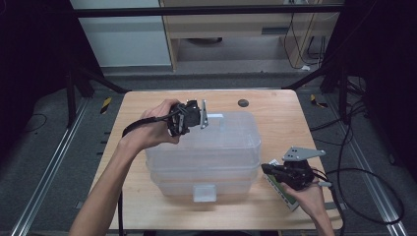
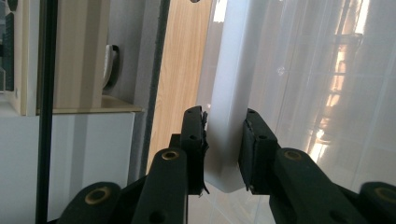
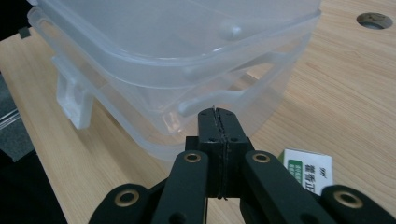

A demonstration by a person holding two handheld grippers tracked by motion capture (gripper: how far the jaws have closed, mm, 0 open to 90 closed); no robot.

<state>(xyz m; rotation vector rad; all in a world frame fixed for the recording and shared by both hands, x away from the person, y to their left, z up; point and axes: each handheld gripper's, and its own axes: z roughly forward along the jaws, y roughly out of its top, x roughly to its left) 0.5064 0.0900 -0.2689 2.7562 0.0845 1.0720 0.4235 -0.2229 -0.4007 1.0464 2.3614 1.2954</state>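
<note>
Bench: a pale wooden bench (image 1: 275, 105) carries a clear plastic storage box (image 1: 231, 172) with its lid (image 1: 231, 135) on top; a round cable hole (image 1: 243, 103) shows near the far edge.

Box: it sits at the middle of the bench, long sides running left to right; a frosted latch tab (image 1: 204, 192) hangs at the middle of the near side, and a second one, the far latch tab (image 1: 215, 117), stands at the far side.

My left claw: my left claw (image 1: 202, 118) is at the far rim of the box, my hand wrapped round its body; in the left gripper view its jaws sit narrowly apart on either side of the white far latch tab (image 2: 224, 135), both pads against the plastic, so it grips that tab.

My right claw: my right claw (image 1: 265, 168) rests low at the box's right near corner, just beside the wall; in the right gripper view its jaws are pressed fully together with nothing between them, tips (image 3: 218, 116) pointing at the box's lower wall (image 3: 154, 140) and close to it; whether they touch it I cannot tell.

Beside it: a small white and green packet (image 1: 282, 191) lies on the bench under my right hand, its printed corner (image 3: 308, 170) visible just right of the jaws.
</note>
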